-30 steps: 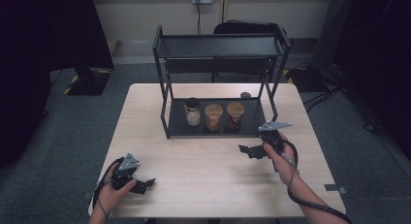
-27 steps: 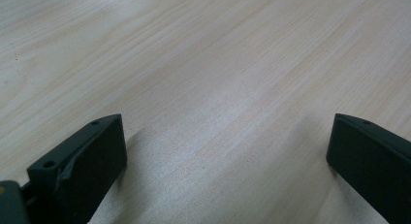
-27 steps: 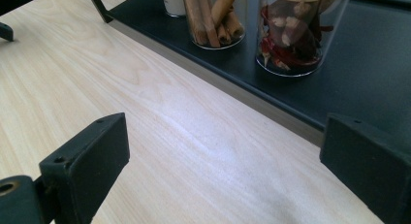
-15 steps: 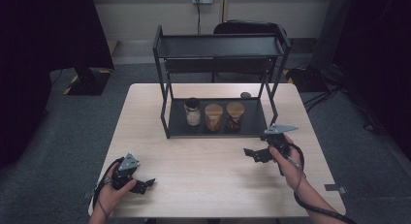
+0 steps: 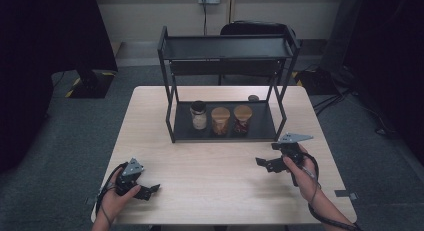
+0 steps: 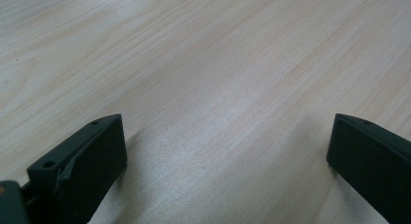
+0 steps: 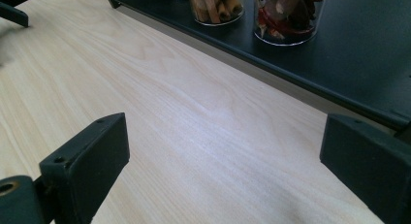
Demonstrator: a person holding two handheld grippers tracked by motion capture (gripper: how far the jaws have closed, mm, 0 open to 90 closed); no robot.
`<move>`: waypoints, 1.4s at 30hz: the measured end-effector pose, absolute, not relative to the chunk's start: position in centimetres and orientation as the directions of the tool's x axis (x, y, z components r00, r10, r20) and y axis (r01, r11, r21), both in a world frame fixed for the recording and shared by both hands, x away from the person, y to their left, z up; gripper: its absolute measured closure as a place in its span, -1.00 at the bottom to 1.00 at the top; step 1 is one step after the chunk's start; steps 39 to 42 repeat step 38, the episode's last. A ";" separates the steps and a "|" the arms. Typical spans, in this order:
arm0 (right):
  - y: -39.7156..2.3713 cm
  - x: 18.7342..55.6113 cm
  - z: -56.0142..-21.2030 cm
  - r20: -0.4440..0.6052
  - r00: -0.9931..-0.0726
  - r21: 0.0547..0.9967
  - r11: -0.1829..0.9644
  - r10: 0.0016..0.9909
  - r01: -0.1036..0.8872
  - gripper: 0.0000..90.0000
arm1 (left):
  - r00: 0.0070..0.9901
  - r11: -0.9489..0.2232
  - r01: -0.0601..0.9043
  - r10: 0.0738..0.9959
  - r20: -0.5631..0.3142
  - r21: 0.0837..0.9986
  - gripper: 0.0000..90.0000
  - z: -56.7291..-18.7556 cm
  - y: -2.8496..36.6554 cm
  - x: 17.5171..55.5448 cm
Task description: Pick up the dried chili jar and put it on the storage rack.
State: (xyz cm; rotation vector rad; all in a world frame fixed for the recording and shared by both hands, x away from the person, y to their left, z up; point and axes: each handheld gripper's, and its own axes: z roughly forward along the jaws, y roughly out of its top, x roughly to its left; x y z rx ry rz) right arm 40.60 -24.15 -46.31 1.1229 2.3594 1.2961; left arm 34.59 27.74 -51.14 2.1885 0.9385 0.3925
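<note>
A black two-tier rack (image 5: 172,113) stands at the back of the light wooden table (image 5: 220,186). Three jars line its lower shelf (image 7: 361,49): a dark-lidded jar (image 5: 198,115), a wooden-lidded jar of brown sticks (image 5: 220,121) (image 7: 215,6) and a wooden-lidded jar with red pieces (image 5: 242,119) (image 7: 288,15). My right gripper (image 5: 263,164) (image 7: 225,132) is open and empty just above the table, in front of the rack's right end. Near the front left corner, my left gripper (image 5: 150,191) (image 6: 225,136) rests open on bare wood.
A small dark round object (image 5: 253,97) lies on the table behind the rack's right side. The rack's top shelf (image 5: 227,46) carries nothing. A dark chair (image 5: 255,28) stands beyond the table. Bare wood stretches between the two grippers.
My right gripper has drawn back a little from the rack toward the near edge and slightly right. The left gripper has stayed put.
</note>
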 end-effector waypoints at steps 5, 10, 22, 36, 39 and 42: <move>-24.7 40.3 -46.4 0.156 -0.683 0.795 0.320 0.713 0.515 -0.94 | 0.690 -0.483 0.507 0.724 -0.001 0.714 -1.00 -51.1 27.7 34.6; -25.1 39.9 -46.8 0.156 -0.682 0.793 0.321 0.715 0.517 -0.94 | 0.689 -0.482 0.507 0.724 -0.001 0.714 -1.00 -51.1 27.7 34.6; -26.0 39.0 -47.4 0.145 -0.688 0.788 0.337 0.711 0.515 -0.94 | 0.690 -0.483 0.507 0.724 -0.001 0.714 -1.00 -51.1 27.7 34.6; -26.7 37.5 -48.7 0.089 -0.710 0.763 0.410 0.699 0.499 -0.95 | 0.689 -0.482 0.508 0.724 -0.002 0.714 -0.99 -51.1 27.8 34.6; -26.8 37.4 -48.9 0.088 -0.709 0.758 0.415 0.700 0.504 -0.95 | 0.688 -0.482 0.508 0.725 -0.001 0.714 -0.99 -51.1 27.7 34.6; -26.8 37.4 -48.9 0.088 -0.709 0.758 0.415 0.700 0.504 -0.95 | 0.688 -0.482 0.508 0.725 -0.001 0.714 -0.99 -51.1 27.7 34.6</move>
